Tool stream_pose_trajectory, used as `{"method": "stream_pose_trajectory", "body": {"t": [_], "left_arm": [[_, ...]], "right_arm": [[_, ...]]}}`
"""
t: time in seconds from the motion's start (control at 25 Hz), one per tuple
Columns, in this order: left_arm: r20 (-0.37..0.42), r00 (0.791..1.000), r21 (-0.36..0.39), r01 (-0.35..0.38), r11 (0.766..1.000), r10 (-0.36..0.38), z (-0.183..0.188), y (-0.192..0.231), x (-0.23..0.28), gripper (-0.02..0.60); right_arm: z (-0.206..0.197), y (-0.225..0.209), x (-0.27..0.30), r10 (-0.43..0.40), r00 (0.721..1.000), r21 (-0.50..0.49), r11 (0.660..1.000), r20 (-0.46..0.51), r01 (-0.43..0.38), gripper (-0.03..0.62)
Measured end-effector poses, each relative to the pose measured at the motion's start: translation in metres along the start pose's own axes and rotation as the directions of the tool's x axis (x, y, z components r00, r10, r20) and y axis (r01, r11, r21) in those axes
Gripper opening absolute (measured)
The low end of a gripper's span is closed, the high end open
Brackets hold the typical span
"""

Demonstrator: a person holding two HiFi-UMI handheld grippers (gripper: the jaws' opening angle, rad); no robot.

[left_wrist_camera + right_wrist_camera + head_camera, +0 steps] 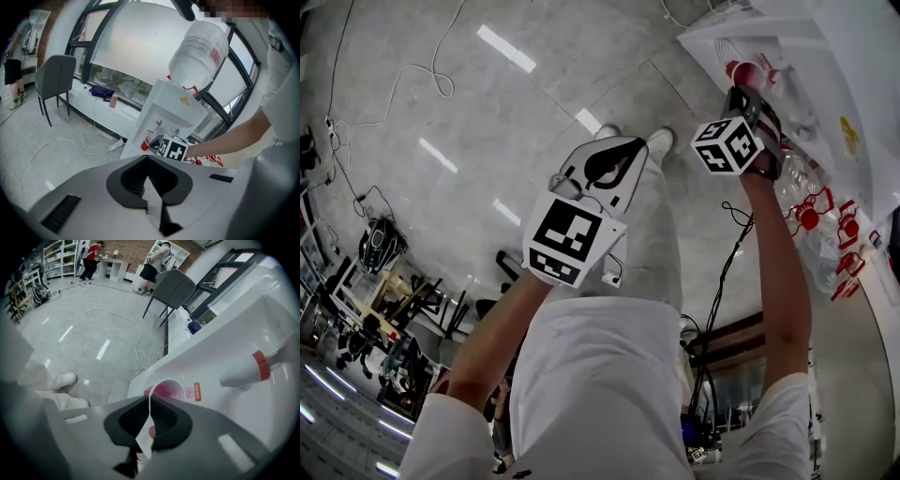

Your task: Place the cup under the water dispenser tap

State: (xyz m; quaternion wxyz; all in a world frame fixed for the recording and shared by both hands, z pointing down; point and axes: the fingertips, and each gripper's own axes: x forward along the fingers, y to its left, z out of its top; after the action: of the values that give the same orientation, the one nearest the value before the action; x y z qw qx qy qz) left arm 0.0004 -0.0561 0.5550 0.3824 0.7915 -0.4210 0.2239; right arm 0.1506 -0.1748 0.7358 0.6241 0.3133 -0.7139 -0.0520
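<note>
My right gripper is shut on the rim wall of a red cup. The cup hangs in the white water dispenser's recess, just over the slotted drip tray. The white tap with an orange band sticks out to the cup's right in the right gripper view. In the left gripper view the cup shows far off, beside the right gripper's marker cube. My left gripper hangs in front of the person's body, away from the dispenser, shut with nothing in it.
A large clear water bottle sits upside down on the dispenser. A grey chair stands by the window wall. White cables trail across the grey floor. People stand far off among shelves.
</note>
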Motion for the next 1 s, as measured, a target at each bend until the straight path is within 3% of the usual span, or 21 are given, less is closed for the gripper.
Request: {"method": "stream_pose_trajectory", "body": {"t": [1.0], "left_arm": [[-0.007,1.000,-0.013,-0.001,1.000,0.001,-0.006,0.008,0.001,0.000]], "right_arm": [[-0.001,-0.001,0.027,-0.004,0.999,-0.060,0.998,-0.045,0.002,0.040]]}}
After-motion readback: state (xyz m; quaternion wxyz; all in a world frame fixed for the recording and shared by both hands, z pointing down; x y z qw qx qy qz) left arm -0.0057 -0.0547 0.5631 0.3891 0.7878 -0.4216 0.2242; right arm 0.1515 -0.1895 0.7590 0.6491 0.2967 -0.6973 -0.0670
